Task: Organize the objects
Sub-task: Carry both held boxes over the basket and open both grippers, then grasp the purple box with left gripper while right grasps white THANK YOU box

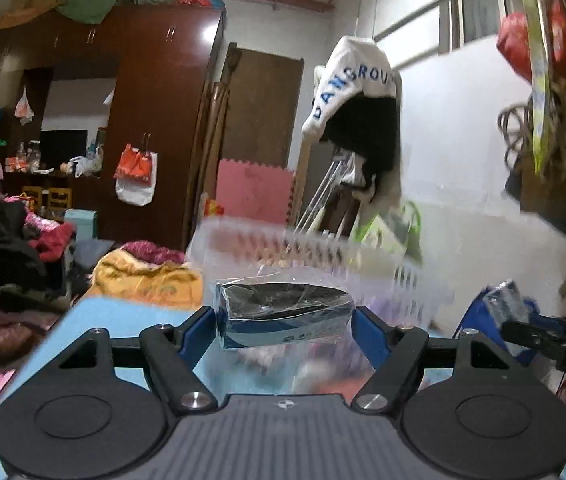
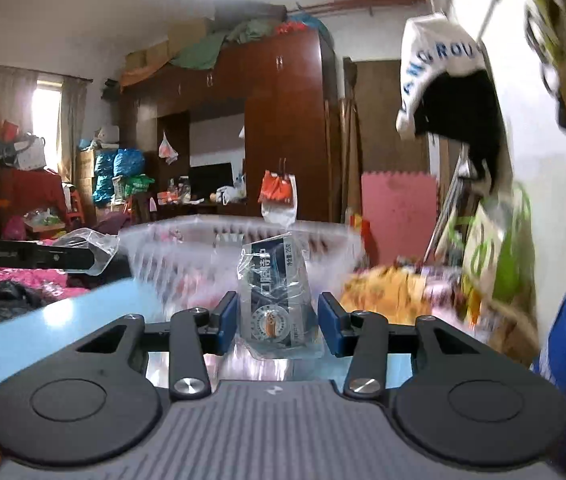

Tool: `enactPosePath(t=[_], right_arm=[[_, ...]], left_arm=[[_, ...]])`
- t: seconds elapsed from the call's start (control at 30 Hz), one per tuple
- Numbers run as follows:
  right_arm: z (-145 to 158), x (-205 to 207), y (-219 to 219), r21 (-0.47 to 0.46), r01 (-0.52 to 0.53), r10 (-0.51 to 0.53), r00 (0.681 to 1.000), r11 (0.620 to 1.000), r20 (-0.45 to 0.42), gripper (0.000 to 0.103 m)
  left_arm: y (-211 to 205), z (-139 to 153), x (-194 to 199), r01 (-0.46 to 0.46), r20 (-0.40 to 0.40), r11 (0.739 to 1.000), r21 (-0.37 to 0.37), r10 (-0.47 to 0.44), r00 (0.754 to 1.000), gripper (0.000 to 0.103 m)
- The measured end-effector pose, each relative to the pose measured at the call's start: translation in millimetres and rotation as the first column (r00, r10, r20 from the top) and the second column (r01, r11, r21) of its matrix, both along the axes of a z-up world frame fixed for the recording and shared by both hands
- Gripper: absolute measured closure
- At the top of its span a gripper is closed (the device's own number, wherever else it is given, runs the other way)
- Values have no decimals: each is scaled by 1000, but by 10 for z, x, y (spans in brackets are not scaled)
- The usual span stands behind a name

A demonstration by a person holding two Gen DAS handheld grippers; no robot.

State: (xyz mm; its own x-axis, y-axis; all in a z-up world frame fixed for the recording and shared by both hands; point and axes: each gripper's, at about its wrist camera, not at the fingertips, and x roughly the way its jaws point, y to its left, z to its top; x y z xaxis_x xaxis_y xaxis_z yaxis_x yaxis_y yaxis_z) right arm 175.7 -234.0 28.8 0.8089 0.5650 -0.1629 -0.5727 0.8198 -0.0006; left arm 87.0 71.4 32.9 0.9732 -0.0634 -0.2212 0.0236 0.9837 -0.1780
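Both grippers are seen carrying packets toward one container. Between the blue pads of the left gripper [image 1: 285,328] a dark blue box wrapped in clear crinkled film [image 1: 283,314] is pinched, its long axis lying crosswise from pad to pad. In the right gripper [image 2: 278,320] a clear plastic packet with dark blue printing [image 2: 277,300] stands upright between the pads; whether the pads press on it or only flank it cannot be told, since a small gap seems to show at the right pad. Just ahead of both grippers a translucent white slotted plastic basket [image 1: 323,252] is seen, blurred, resting on the light blue desk [image 1: 123,316]. Its near rim lies directly forward of each load, and the left gripper is judged the nearer to it. From the right view the left gripper [image 2: 95,260] appears at the left, its film close to the basket's left rim. Open room is judged to lie above the basket; the desk's edge and piled clothes border the left side.
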Motion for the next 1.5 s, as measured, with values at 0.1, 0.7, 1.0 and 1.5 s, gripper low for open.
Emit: enactPosePath(t=[0.1, 0.7, 1.0, 1.5], right_arm=[[338, 245, 254, -40, -18, 18, 1000, 999, 9, 56], [366, 662, 768, -191, -21, 7, 997, 981, -75, 0], [168, 407, 466, -146, -65, 50, 993, 987, -103, 0], [-565, 437, 465, -148, -91, 30, 929, 985, -369, 0]], left_arm=[[14, 374, 316, 4, 5, 1000, 6, -4, 1000, 25], [-1, 390, 1316, 27, -221, 999, 33, -19, 975, 12], [52, 230, 913, 28, -174, 999, 40, -20, 985, 12], [-386, -615, -112, 221, -144, 973, 71, -209, 967, 11]])
